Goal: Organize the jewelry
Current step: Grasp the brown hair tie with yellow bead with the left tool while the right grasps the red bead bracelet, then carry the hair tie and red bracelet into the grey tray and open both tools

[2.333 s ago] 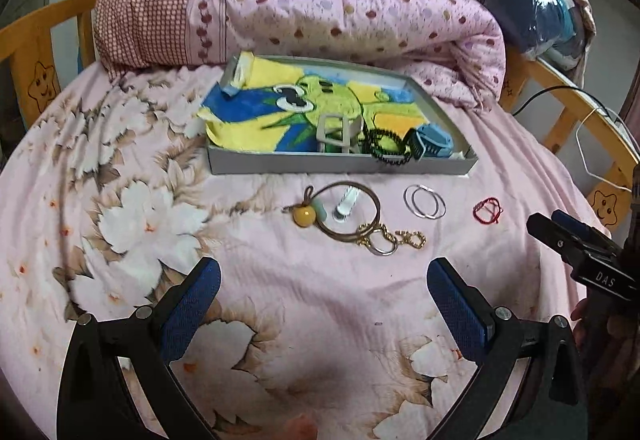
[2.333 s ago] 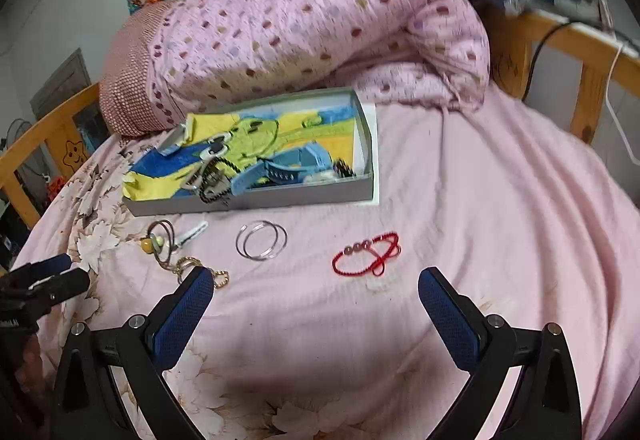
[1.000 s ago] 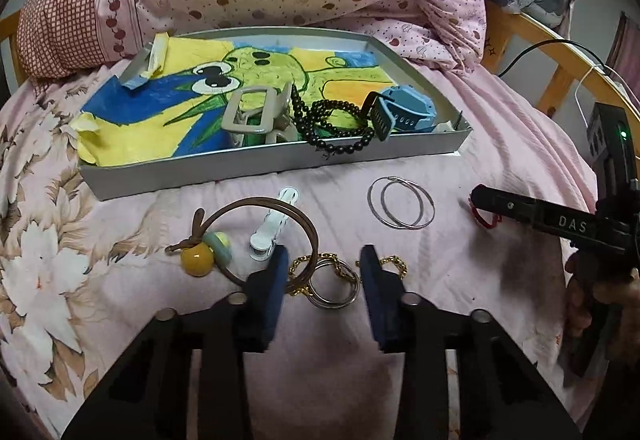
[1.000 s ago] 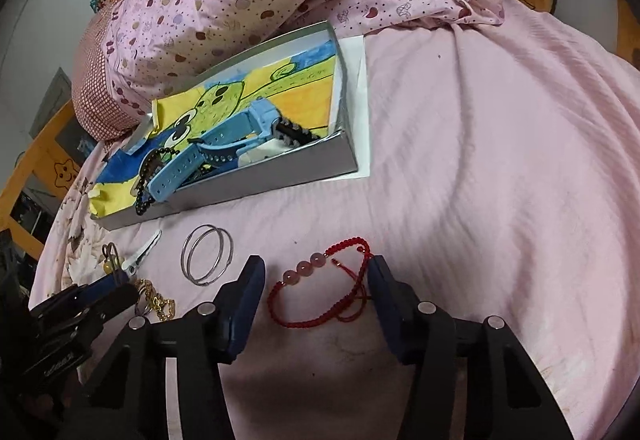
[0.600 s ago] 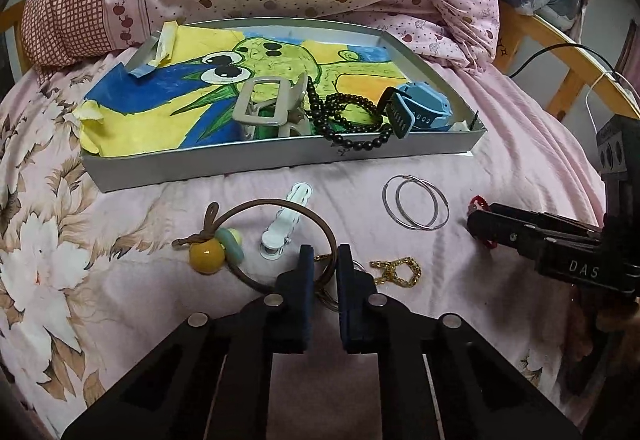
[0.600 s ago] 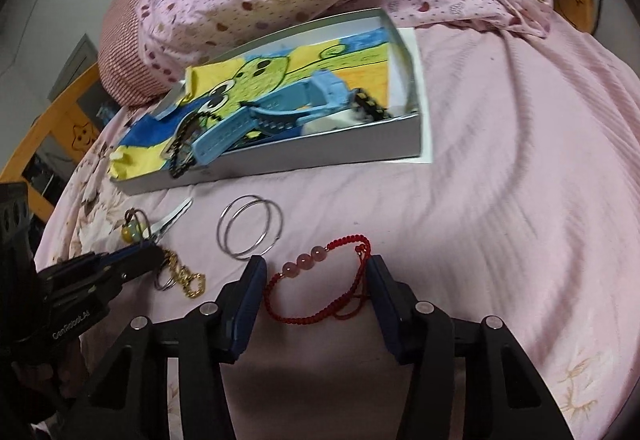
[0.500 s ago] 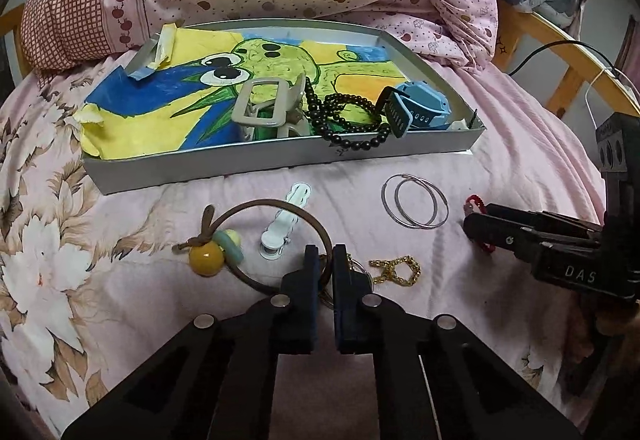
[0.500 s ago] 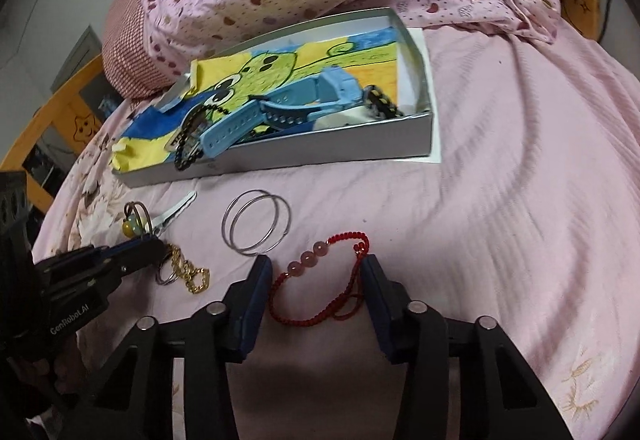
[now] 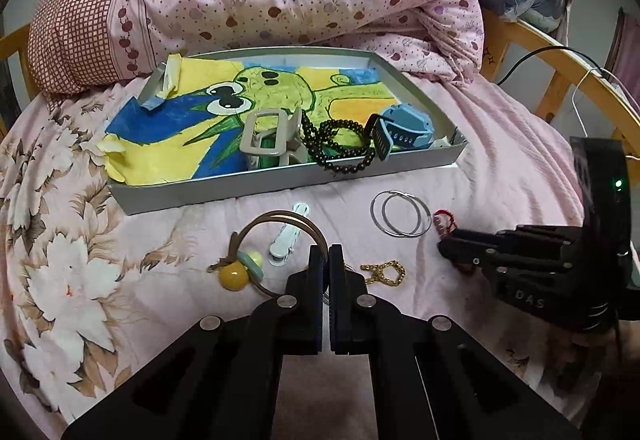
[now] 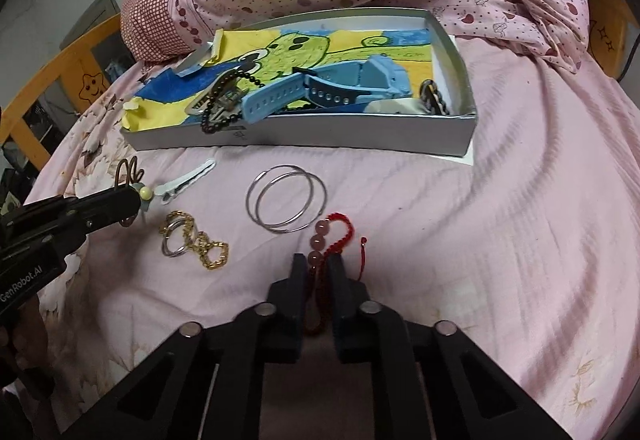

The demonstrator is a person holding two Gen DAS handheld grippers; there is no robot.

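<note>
Left hand-held gripper (image 9: pixel 329 254): jaws pinched nearly together at the brown hair tie (image 9: pixel 280 217); what they grip is hidden. Earlier both were wide apart. Right hand-held gripper (image 10: pixel 317 264) clamps the red bead bracelet (image 10: pixel 336 236), ready for the tray (image 10: pixel 360 137) on the bed (image 10: pixel 520 220).

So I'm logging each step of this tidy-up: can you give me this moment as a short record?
left tool: shut on the brown hair tie
right tool: shut on the red bracelet
tray: holds hair claw, black beads, blue watch
loose on bed: two silver hoops, white clip, gold chain
</note>
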